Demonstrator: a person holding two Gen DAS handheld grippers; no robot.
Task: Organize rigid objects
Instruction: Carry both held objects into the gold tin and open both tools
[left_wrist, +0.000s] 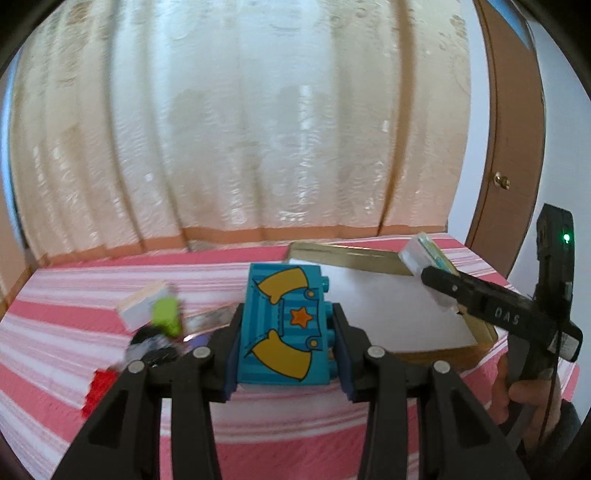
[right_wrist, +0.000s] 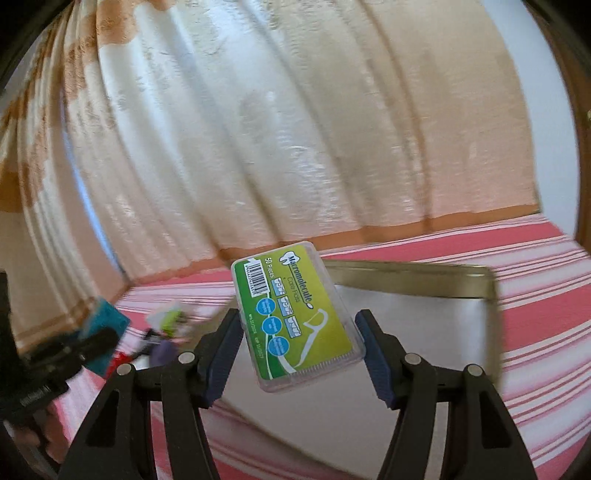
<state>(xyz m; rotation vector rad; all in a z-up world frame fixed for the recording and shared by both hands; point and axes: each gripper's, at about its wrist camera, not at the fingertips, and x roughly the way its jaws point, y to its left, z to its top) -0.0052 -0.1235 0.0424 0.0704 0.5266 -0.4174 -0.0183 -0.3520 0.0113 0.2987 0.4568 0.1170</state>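
- Teal plastic is clamped between the pads of the left gripper (left_wrist: 284, 328): a toy block (left_wrist: 283, 325) printed with yellow shapes and an orange star, held clear above the pink-striped cloth (left_wrist: 74, 295).
- Green-labelled, a clear flat floss-pick box (right_wrist: 297, 317) is pinched by its edges in the right gripper (right_wrist: 297, 332), whose jaws are set fairly wide on it, tilted.
- Beyond and below the right gripper a shallow gold-rimmed tray (right_wrist: 410, 275) with a pale floor is seen on the cloth; from the left gripper it lies ahead and to the right.
- Ahead-left of the left gripper a blurred heap of small items (left_wrist: 155, 325) is seen, with green, white, black and red pieces.
- Cream curtains (left_wrist: 240, 129) are hung behind.
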